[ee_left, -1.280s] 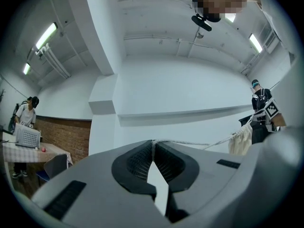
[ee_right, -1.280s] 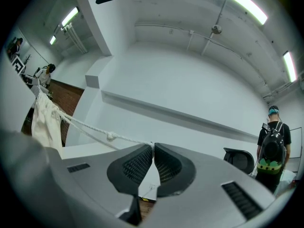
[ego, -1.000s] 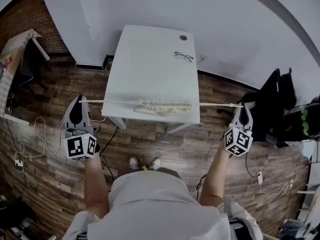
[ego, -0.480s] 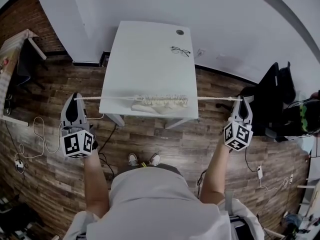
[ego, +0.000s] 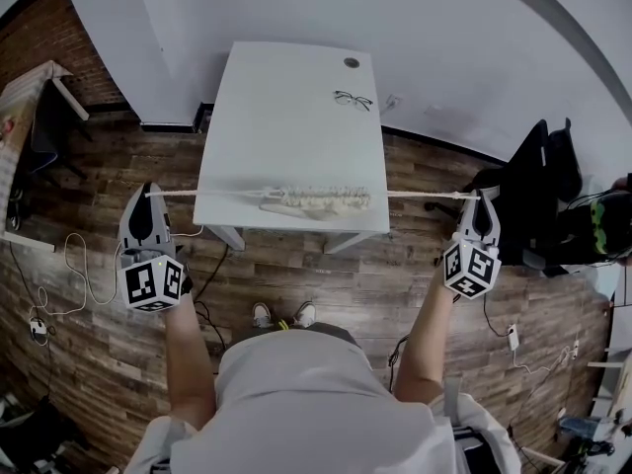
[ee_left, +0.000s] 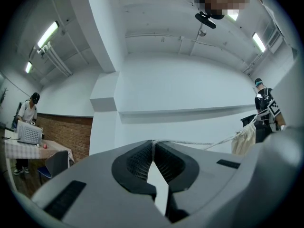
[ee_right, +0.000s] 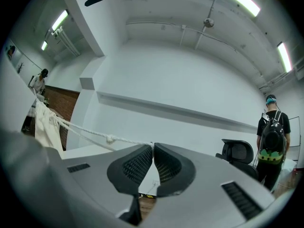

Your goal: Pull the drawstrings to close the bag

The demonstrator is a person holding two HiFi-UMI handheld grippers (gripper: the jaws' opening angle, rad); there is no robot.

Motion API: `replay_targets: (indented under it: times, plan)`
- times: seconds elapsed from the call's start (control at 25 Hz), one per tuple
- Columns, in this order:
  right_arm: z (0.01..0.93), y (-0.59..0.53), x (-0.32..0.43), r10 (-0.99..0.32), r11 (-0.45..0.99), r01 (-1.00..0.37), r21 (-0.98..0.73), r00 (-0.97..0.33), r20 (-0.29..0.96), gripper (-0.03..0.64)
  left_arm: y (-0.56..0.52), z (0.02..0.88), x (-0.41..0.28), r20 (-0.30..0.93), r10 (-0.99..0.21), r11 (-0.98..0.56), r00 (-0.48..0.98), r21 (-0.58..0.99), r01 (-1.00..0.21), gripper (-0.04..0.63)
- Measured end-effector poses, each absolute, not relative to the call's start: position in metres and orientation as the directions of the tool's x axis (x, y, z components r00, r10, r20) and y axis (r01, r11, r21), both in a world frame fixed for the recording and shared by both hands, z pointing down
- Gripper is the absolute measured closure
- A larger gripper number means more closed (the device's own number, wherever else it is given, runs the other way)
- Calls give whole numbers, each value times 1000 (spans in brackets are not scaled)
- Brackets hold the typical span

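Head camera high above; one camera each on the left gripper and right gripper.
Head view looks steeply down on the bench. Gripper views sit close behind their jaws, facing the wall about level. All share the drawstring and bag.

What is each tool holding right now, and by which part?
Left tool: shut on the left drawstring at its end. Right tool: shut on the right drawstring just past its knot.

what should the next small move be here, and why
Probably ease both grippers inward to slacken the cords, then let go. The bag at the front edge of the table already looks bunched tight along its mouth. The cords run straight and taut from it to the left gripper and the right gripper, each shut on a cord end.
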State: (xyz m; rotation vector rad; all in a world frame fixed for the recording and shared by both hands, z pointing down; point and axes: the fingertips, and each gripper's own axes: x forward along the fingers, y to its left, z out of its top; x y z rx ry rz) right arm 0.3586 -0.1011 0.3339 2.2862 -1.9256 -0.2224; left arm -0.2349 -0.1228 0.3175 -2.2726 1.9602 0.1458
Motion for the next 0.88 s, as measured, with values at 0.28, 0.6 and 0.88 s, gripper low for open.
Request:
replay_targets:
  times: [0.28, 0.6, 0.88]
  plan:
    - [335, -98, 362, -985, -172, -963, 209, 173, -11, 575, -124, 312, -234, -167, -974, -152, 156, -39, -988, 575]
    - [335, -93, 362, -985, -171, -963, 208, 172, -15, 575, -120, 311, -238, -163, -976, -141, 145, -33, -989, 575]
    - [333, -89, 360, -986, -168, -964, 206, 169, -16, 575, -116, 310, -244, -168, -976, -135, 137, -20, -991, 576]
